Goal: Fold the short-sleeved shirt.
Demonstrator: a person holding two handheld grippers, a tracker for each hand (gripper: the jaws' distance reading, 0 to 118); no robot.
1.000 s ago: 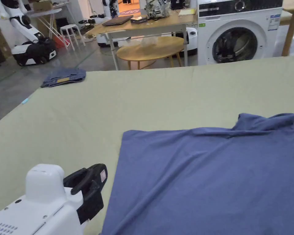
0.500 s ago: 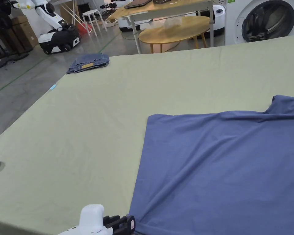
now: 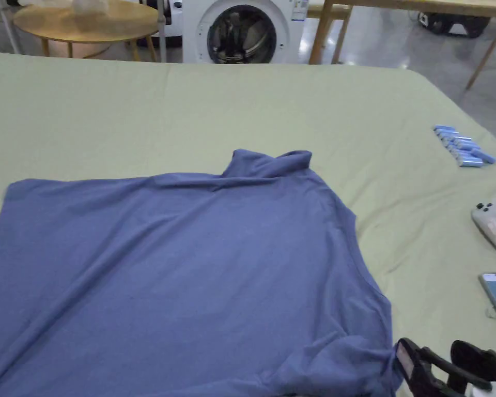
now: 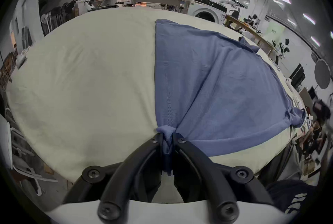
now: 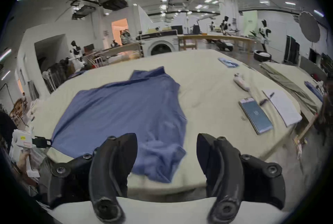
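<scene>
Folding has barely begun, by my judgement: the one blue short-sleeved shirt (image 3: 190, 269) lies spread almost flat on the green-covered counter (image 3: 345, 103), collar toward the far side, with a long diagonal crease across the body and no panel yet laid over another. The near right sleeve is bunched in a small heap at the counter's near edge, so squaring the cloth looks to be the step in hand, and every fold proper is left to do. The left gripper (image 4: 166, 139) has its jaws closed on a pinch of the shirt's near left corner, with the cloth gathered into a knot between the tips. The right gripper (image 5: 166, 152) hovers just short of the bunched sleeve with its jaws wide apart and nothing between them; in the head view it sits at the lower right, just beside that sleeve. Counting what else rests on the counter: one phone (image 5: 255, 115) with its screen lit, one white controller (image 3: 492, 225), one pen (image 5: 266, 100) lying beside one sheet of paper (image 5: 282, 109), and one cluster of small blue cylinders (image 3: 461, 152), too tightly packed to number surely. All of these lie well apart from the shirt, off to its right.
</scene>
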